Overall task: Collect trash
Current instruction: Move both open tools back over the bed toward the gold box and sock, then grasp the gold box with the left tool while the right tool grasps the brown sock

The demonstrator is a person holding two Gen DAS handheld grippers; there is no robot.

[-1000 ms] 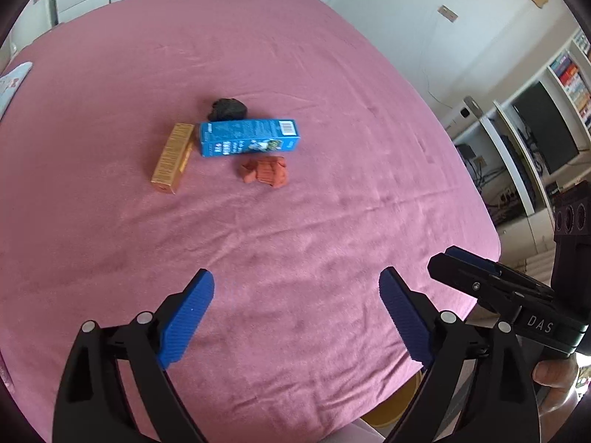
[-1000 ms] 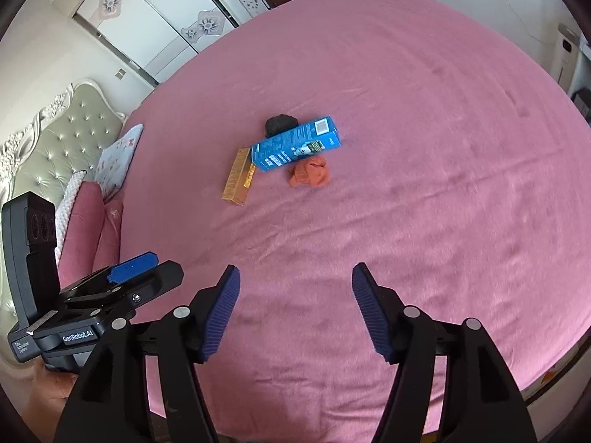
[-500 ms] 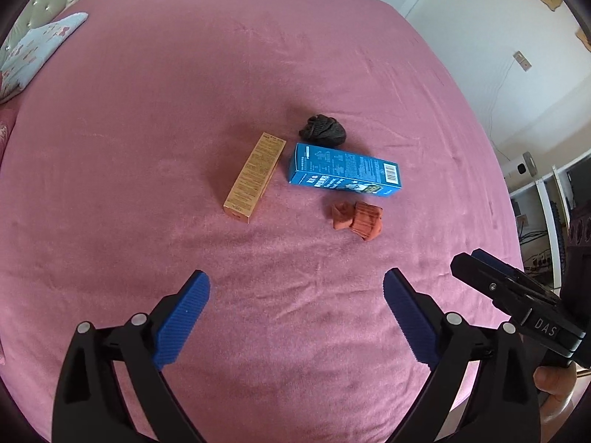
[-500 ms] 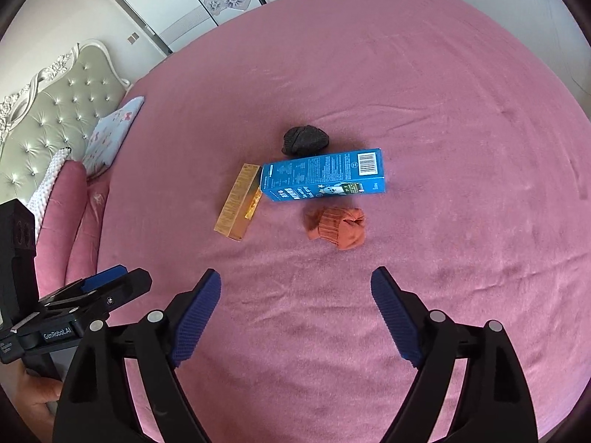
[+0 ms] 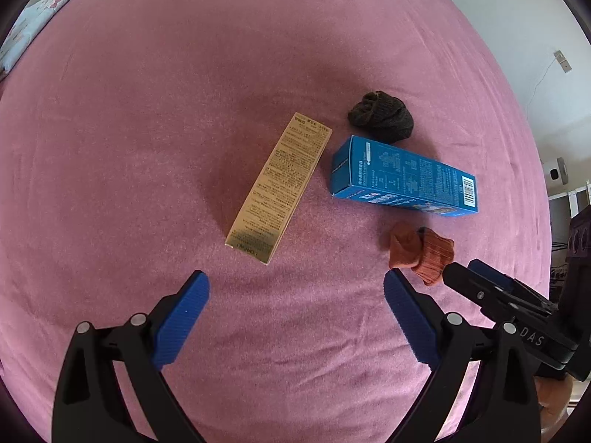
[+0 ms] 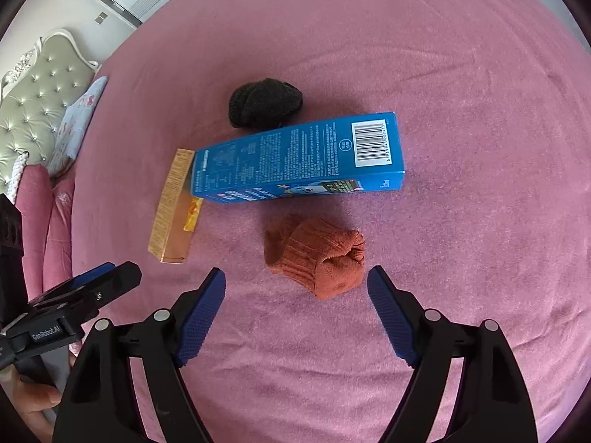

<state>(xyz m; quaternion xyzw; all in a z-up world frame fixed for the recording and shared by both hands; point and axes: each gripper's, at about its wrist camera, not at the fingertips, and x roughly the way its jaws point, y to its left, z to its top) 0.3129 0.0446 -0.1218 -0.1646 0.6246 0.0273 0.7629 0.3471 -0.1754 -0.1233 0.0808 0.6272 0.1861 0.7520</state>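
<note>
A gold carton [image 5: 279,188] [image 6: 171,205], a blue carton [image 5: 402,179] [image 6: 299,158], a rolled orange sock [image 5: 421,251] [image 6: 317,256] and a rolled black sock [image 5: 382,116] [image 6: 264,103] lie together on the pink bedspread [image 5: 147,110] [image 6: 480,129]. My left gripper [image 5: 295,293] is open and empty, just short of the gold carton's near end. My right gripper [image 6: 295,291] is open and empty, its blue pads [image 6: 203,310] either side of the orange sock's near end without touching. Each gripper also shows in the other's view: the right gripper [image 5: 491,295] and the left gripper [image 6: 99,284].
A light blue pillow [image 5: 33,26] [image 6: 74,118] lies at the bed's far left. A tufted headboard [image 6: 40,85] and pink cushions [image 6: 40,214] stand beyond it. White wall [image 5: 517,37] and shelving lie past the bed's right edge.
Both grippers have moved forward and down towards the cluster, which now looks much larger. The right gripper has come up around the orange sock. Both stayed open.
</note>
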